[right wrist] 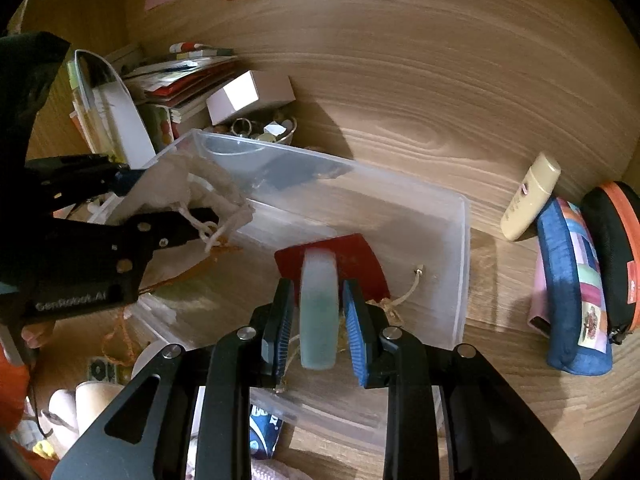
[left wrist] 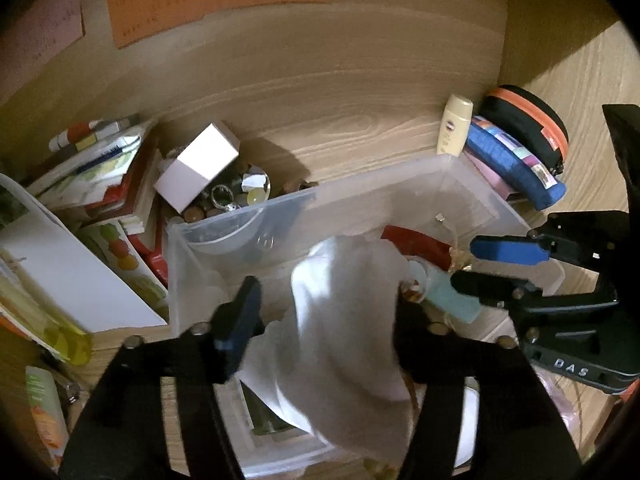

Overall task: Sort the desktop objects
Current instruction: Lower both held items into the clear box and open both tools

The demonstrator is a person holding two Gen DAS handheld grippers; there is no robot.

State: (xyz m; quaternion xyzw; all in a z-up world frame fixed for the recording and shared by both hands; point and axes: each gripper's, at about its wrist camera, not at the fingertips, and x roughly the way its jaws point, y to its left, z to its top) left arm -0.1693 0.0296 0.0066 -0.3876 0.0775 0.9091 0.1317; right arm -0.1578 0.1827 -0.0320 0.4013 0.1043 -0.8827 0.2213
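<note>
1. Stack of books and papers (right wrist: pixel 176 76): lies on the wooden counter (right wrist: pixel 400 120), left of and behind the clear plastic bin (right wrist: pixel 460 264).
2. White box (right wrist: pixel 248 96): tilted, behind the bin's far left corner, resting on a small dish of trinkets (right wrist: pixel 268 130) with a metal ring among them.
3. Left hand-held gripper (left wrist: pixel 324 316): at the bin's left end, jaws closed on a white drawstring cloth pouch (left wrist: pixel 344 320). The pouch hangs between the fingers above the bin's near wall; its white cord dangles at the gripper tip in the right wrist view. The left view is blurred.
4. Clear plastic bin: the landmark, rectangular and translucent, sitting on the counter. Inside, on its floor, lies a red flat item (right wrist: pixel 344 260) and a pale cord with a small metal end (right wrist: pixel 418 270) to the right of it.
5. Right hand-held gripper (right wrist: pixel 318 320): over the bin's near side, blue-padded fingers (right wrist: pixel 356 320) pressed on both flanks of a pale green translucent bottle (right wrist: pixel 318 312). The bottle stands upright in the grip, just in front of the red item.
6. Cream tube (right wrist: pixel 530 196): leaning, outside the bin's right end.
7. Blue patchwork pouch (right wrist: pixel 568 292): right of the bin, on edge, beside the tube.
8. Black case with orange zip (right wrist: pixel 612 248): furthest right, touching the blue pouch.
</note>
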